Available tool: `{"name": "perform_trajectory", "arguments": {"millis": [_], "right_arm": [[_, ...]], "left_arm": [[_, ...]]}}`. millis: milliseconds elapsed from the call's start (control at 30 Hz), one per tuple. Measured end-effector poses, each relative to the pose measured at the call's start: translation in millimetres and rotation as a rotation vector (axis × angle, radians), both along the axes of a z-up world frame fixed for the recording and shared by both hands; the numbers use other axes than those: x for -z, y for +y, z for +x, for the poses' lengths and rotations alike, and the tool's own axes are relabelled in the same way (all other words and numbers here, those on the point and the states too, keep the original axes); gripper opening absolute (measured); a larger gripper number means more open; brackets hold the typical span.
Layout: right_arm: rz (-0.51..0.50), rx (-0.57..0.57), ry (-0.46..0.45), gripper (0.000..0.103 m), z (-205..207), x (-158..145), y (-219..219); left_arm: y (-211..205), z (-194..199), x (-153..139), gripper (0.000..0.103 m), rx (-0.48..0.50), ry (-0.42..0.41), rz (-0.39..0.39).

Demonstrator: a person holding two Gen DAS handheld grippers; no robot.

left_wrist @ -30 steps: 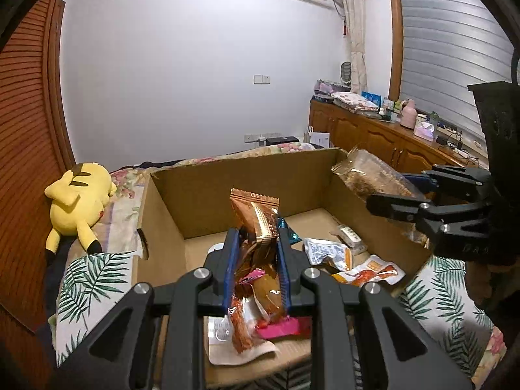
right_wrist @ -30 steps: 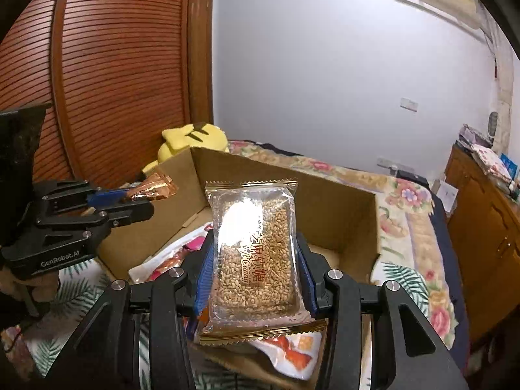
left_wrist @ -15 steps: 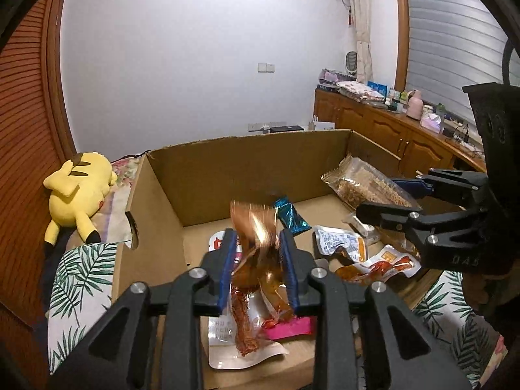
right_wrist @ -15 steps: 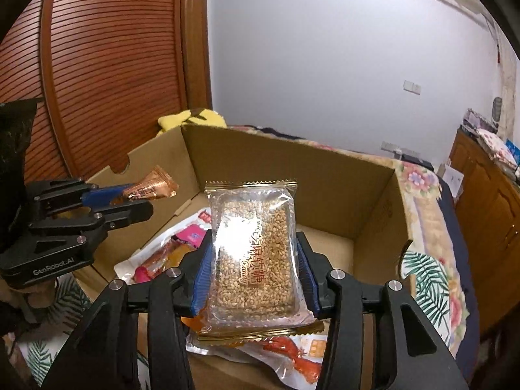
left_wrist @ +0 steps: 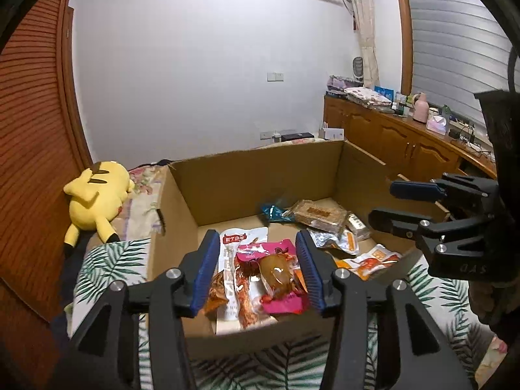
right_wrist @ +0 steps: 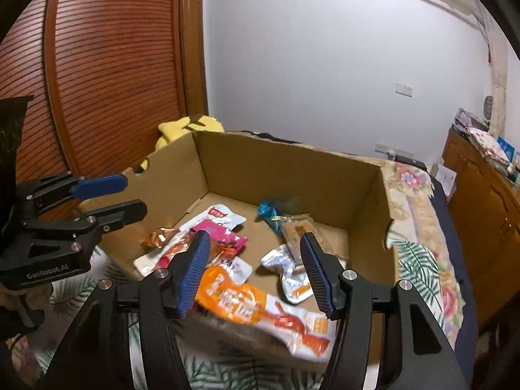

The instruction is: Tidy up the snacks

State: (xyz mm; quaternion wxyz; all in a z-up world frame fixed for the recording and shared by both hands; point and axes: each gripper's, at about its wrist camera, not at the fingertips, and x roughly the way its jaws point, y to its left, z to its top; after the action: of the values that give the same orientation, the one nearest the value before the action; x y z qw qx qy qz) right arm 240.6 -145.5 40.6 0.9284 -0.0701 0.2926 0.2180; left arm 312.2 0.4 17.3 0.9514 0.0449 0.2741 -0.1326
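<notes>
An open cardboard box (left_wrist: 260, 178) (right_wrist: 286, 175) sits on the bed and holds several snack packets. My left gripper (left_wrist: 256, 273) is open and empty above the box's near edge, over a pink packet (left_wrist: 279, 279) and a copper-coloured snack packet (left_wrist: 217, 292). My right gripper (right_wrist: 253, 273) is open and empty above the box's near right side, over an orange packet (right_wrist: 256, 305). The clear grain-bar packet (left_wrist: 320, 216) (right_wrist: 297, 230) lies on the box floor next to a teal packet (left_wrist: 271, 211). Each gripper shows in the other's view, the right (left_wrist: 386, 203) and the left (right_wrist: 133, 196).
A yellow plush toy (left_wrist: 94, 195) lies on the bed left of the box. A wooden sliding door (right_wrist: 97, 81) stands at the left. A wooden cabinet (left_wrist: 406, 143) with clutter on top runs along the right wall. The bedspread (left_wrist: 110, 260) has a leaf print.
Both grippers opened. The copper-coloured packet dropped from the left gripper and the grain-bar packet dropped from the right gripper; both now lie in the box.
</notes>
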Motion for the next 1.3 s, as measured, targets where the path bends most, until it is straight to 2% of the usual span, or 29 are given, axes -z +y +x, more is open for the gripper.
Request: {"name": "perform_trajectory", "arguments": {"millis": [367,567,767,1067,1267,1300], "right_arm": [[0.041,0.049,-0.052,0.061,-78,-35,-21],[0.060,0.064,-0.089,0.062,-111,-53,-25],[0.073,0.077,-0.091,0.062,-139,-50,-28],[0.086,0.129,-0.079,0.063,-176,-38,-37],[0.090,0.160,-0.103,0.067,-208,-44,-45],[0.092,0.162,-0.107,0.068,-213,-45,-46]], "left_arm": [[-6,-83,-39,0.050,-0.011,-0.045,0.021],[-9,-118,-49,0.050,-0.017,-0.063,0.029],[-14,-151,-48,0.051,-0.022,-0.080,0.049],[-13,-194,-51,0.053,-0.035,-0.091,0.013],[-14,-219,-53,0.060,-0.050,-0.099,-0.009],[-14,-224,-53,0.070,-0.050,-0.102,-0.015]]}}
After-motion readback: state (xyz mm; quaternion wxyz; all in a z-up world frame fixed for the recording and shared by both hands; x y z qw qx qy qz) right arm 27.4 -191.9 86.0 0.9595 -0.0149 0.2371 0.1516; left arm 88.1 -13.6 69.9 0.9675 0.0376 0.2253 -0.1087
